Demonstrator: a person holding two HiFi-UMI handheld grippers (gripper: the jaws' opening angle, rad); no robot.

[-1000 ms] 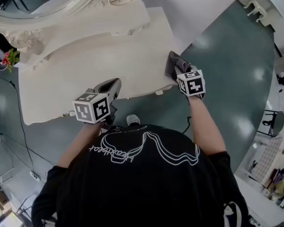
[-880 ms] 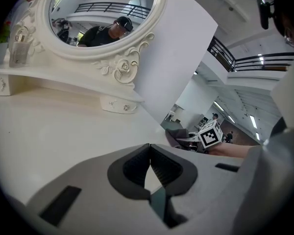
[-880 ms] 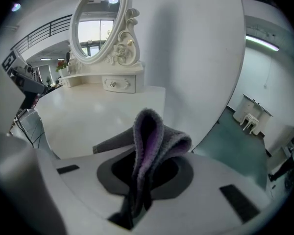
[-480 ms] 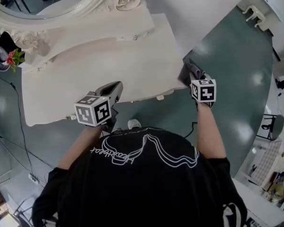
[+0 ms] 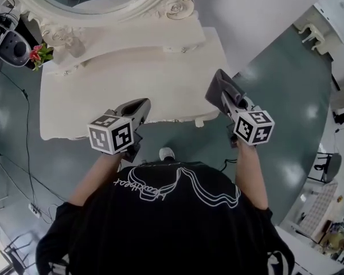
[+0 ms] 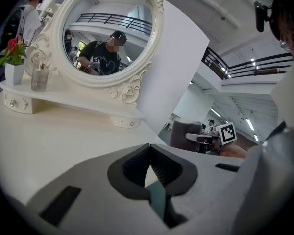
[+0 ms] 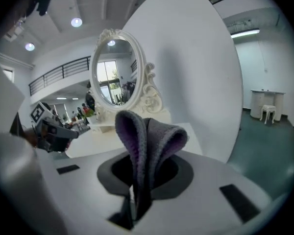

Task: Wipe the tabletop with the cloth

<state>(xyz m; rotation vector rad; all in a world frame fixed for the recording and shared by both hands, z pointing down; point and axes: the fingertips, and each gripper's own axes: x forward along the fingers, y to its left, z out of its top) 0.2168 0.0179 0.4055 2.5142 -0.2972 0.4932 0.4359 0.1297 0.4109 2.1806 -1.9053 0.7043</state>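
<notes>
A white bench [image 5: 132,79] stands on a teal floor [image 5: 286,79]. The right claw [image 7: 139,180] grips the grey cloth [image 7: 147,136] at the bench's front right corner. The left claw [image 6: 150,153] is clenched, empty.

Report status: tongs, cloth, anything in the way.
Left tongs shut, empty. Right tongs shut on cloth, at tabletop's right edge. Vase, bottle on back shelf only.

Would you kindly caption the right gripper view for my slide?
Right gripper clamps a folded grey cloth, facing the white dressing table.
</notes>
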